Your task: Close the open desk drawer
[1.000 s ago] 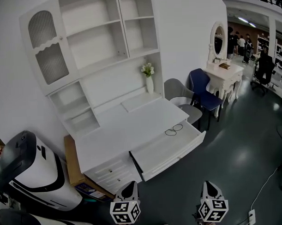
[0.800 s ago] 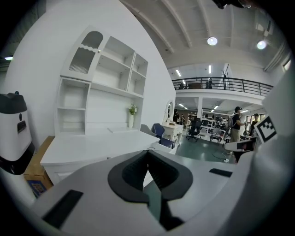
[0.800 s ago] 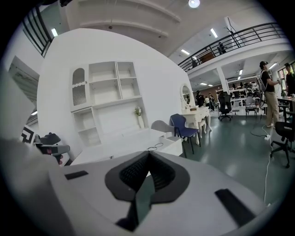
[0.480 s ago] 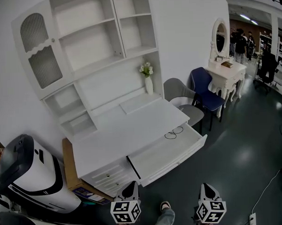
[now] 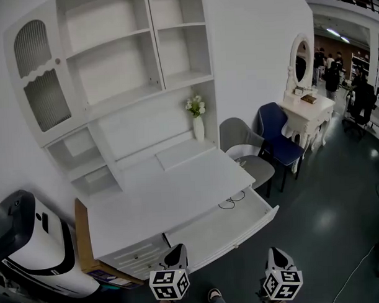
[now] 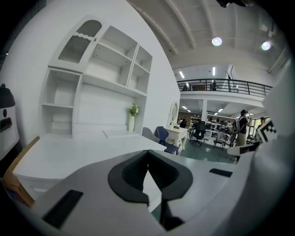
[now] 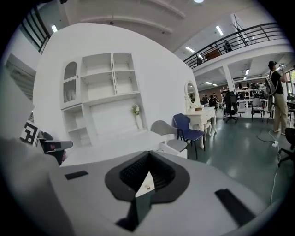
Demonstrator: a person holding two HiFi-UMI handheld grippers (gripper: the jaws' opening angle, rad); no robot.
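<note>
The wide white wooden desk drawer [image 5: 224, 230] is hanging open, with thin black-framed glasses [image 5: 231, 200] lying by its back edge (right end). The left gripper [image 5: 177, 251] and right gripper [image 5: 275, 251] are hovering in front, both pinched together and empty.

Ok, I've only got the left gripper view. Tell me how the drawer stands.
Observer: From the head view, the drawer is pulled well out from under the desk top, on the desk's right half.
Operator: Report what's inside it.
Observer: A pair of glasses lies at its back right, by the desk top's edge.
Operator: Now give me the right gripper.
Observer: The right gripper has its fingers together, with nothing between them.
</note>
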